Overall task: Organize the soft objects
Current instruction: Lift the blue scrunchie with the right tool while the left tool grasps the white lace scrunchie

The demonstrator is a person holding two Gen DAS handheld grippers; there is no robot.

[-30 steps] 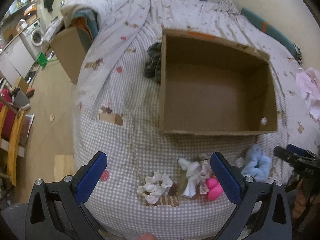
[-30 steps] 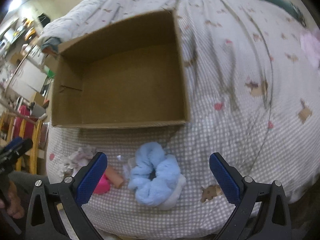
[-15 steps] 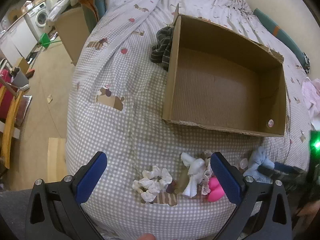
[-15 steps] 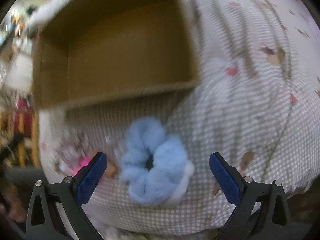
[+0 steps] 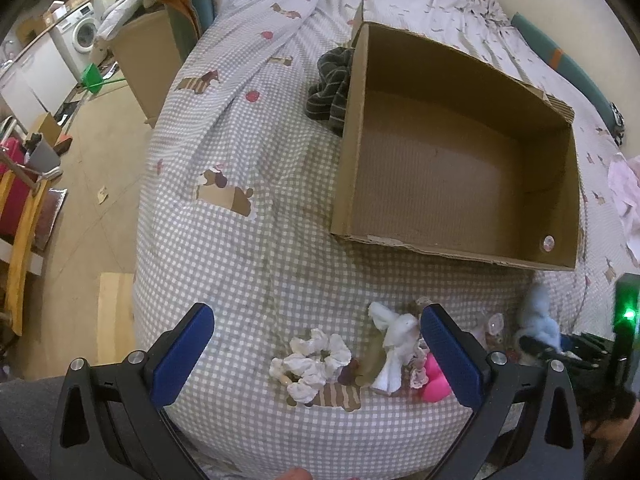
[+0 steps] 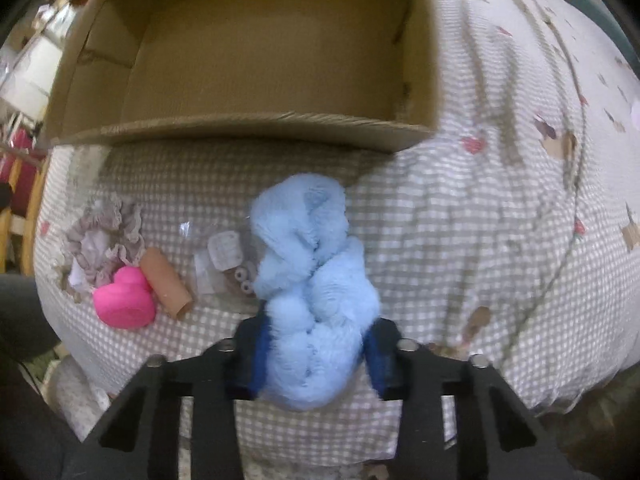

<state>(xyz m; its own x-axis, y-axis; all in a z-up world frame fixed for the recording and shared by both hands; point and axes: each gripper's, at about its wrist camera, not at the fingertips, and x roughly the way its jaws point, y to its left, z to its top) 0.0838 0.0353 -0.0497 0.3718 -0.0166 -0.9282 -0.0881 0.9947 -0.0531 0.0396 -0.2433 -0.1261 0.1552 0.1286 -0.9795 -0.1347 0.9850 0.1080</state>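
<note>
On the checked bed (image 6: pixel 460 240), near its front edge and before the cardboard box (image 6: pixel 260 128), our right hand-held gripper (image 6: pixel 316 350), wide a second ago, has dropped and is closing on the blue scrunchie (image 6: pixel 316 280). Our left hand-held gripper (image 5: pixel 320 356) stays wide, empty.

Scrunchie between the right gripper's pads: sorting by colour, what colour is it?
Light blue scrunchie, clearest in the right wrist view.

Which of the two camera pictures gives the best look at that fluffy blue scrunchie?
The right wrist view. The blue scrunchie fills the middle of the picture, bunched between the closing pads of the right gripper. In the left wrist view the blue scrunchie is only a small, pale tuft near the right edge, partly hidden by the other gripper's dark frame.
</note>
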